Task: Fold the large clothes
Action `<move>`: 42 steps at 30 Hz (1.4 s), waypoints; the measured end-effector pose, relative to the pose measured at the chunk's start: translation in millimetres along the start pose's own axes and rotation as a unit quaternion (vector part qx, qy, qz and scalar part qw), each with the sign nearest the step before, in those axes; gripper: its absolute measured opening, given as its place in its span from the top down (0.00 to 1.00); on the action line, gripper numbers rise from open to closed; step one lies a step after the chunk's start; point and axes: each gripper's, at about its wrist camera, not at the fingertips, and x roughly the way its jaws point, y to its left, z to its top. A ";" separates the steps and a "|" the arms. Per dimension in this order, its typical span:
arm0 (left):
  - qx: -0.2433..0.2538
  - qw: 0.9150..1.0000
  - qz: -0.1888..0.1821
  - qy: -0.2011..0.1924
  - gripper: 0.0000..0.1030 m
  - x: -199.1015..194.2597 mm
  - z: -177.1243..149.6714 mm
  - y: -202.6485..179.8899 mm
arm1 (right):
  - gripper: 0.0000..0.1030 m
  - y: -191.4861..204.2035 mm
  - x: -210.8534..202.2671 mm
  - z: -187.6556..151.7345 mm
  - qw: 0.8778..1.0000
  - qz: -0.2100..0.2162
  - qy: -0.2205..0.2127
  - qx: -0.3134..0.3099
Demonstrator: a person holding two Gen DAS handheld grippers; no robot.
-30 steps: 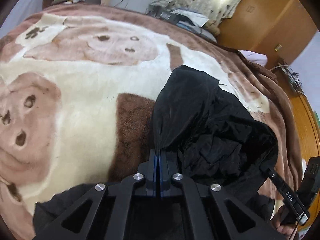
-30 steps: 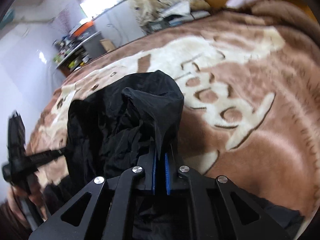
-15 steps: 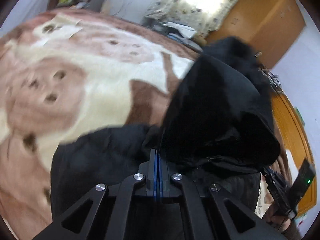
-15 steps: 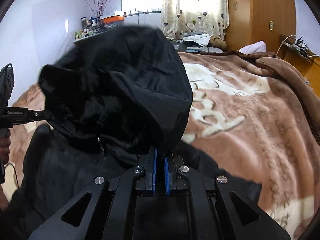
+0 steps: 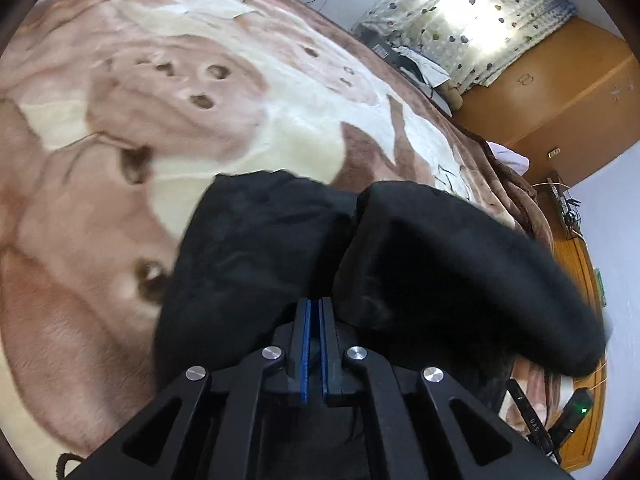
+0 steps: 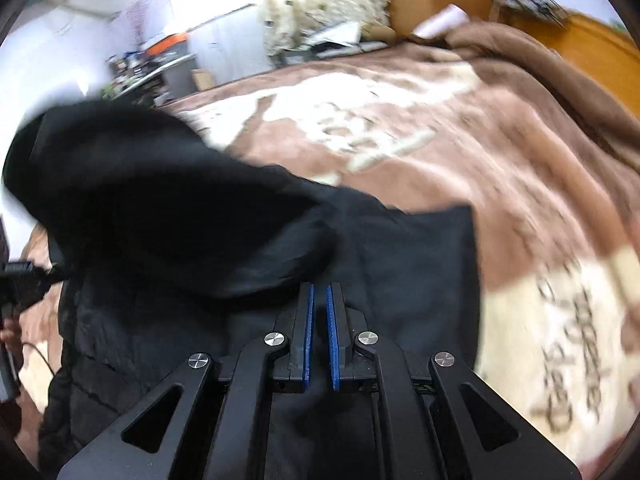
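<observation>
We pinch the black garment (image 5: 256, 248) in both tools, left tool (image 5: 313, 312) and right tool (image 6: 318, 300), jaws narrow on cloth. Two grips let one layer fold flat onto the bed (image 5: 200, 92).

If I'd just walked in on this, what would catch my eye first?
Probably the big black garment, bunched in dark folds in the middle of both views and lifted above the bed. Under it spreads a plush brown and cream blanket printed with cartoon animals. At the bottom of each view, black jaws with blue pads pinch the cloth.

Black garment (image 5: 256, 256) bunched, doubled over; on blanket (image 5: 120, 128)
</observation>
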 end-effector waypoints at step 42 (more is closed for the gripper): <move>-0.060 0.982 -0.178 -0.006 0.54 27.3 40.0 -43.3 | 0.96 13.3 20.1 -12.2 0.885 0.402 0.073 0.225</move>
